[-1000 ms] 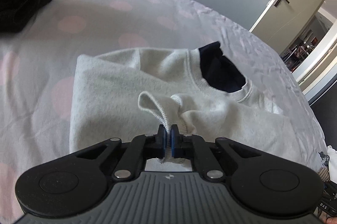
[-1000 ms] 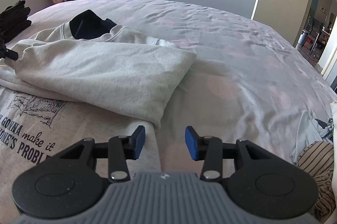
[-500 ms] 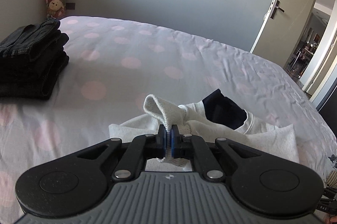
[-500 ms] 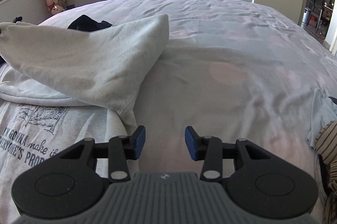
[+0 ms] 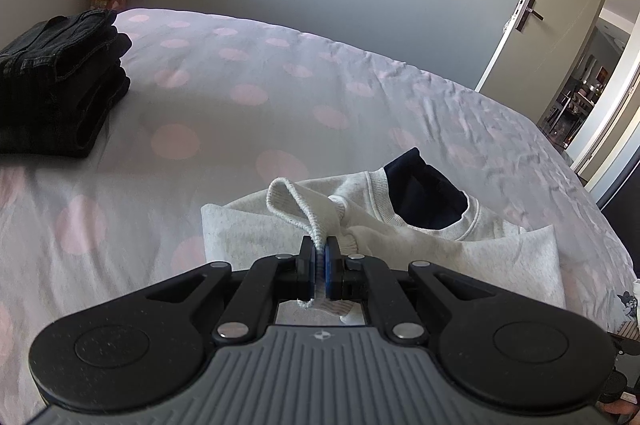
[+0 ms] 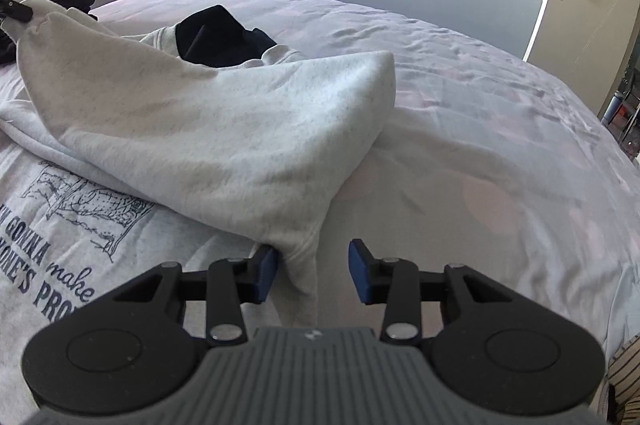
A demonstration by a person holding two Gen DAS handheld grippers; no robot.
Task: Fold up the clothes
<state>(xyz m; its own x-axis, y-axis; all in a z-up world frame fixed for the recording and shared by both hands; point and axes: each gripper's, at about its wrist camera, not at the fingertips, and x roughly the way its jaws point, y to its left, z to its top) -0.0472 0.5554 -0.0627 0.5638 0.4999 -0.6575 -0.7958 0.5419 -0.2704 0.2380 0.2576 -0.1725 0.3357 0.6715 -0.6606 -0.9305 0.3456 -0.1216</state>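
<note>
Roughly early-to-mid on this garment, judging by how it lies. Grey sweatshirt (image 6: 224,129) is face-up on the bed (image 5: 248,93), printed chest visible near the right gripper, dark neck lining showing at the collar (image 5: 428,201).

Left gripper (image 5: 319,267): fingers clamped on the ribbed sleeve cuff (image 5: 296,205), held up off the body with the sleeve drawn across the chest.

Right gripper (image 6: 313,271): fingers closing around the fabric fold at the sleeve/armpit seam. The left pad touches the cloth, the right pad is clear of it, so no grip yet.

Done: a stack of dark folded jeans (image 5: 56,77) sits at the far left of the bed. One sleeve of the sweatshirt is partway folded in.

Left, by my read: pin the seam, lay the sleeve flat, do the other sleeve, fold the body, stack it. More clothing, striped fabric (image 6: 624,381), waits at the right edge.
</note>
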